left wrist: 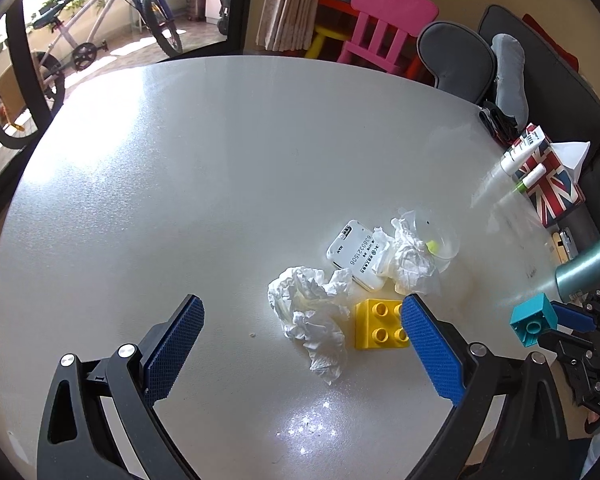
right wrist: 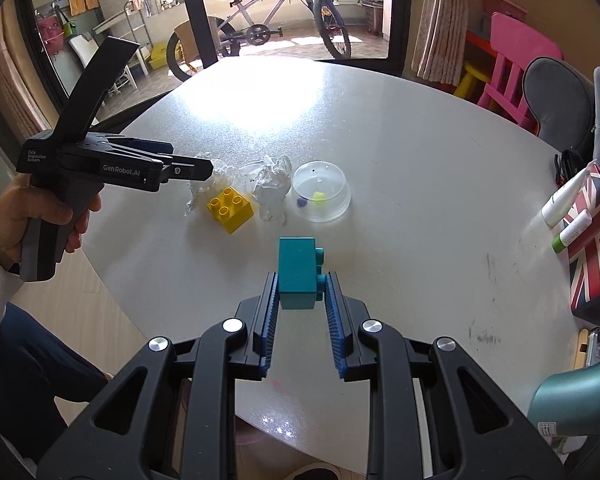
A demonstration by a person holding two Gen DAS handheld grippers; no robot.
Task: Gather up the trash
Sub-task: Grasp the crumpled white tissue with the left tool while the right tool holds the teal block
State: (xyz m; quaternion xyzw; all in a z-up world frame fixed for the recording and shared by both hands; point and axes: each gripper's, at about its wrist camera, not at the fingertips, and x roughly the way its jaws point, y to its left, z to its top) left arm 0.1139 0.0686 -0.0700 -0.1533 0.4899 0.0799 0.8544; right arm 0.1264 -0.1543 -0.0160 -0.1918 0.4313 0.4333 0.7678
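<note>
Round pale surface (left wrist: 180, 200) near a balcony door, with one bicycle (right wrist: 268, 28) outside and one pink chair (left wrist: 384, 32) behind, and on it we count two crumpled tissues (left wrist: 312, 320) (left wrist: 412, 264), one yellow block (left wrist: 380, 324), one clear plastic dome lid (right wrist: 322, 192), one white labelled pack (left wrist: 356, 256) and one Union Jack box (right wrist: 592, 248) with two white tubes on it. Our left gripper (left wrist: 300, 344) hovers with jaws spread wide, the near tissue and the yellow block lying between the pads. Our right gripper (right wrist: 300, 300) has its jaws pinching one teal block (right wrist: 298, 272), lifted above the surface.
</note>
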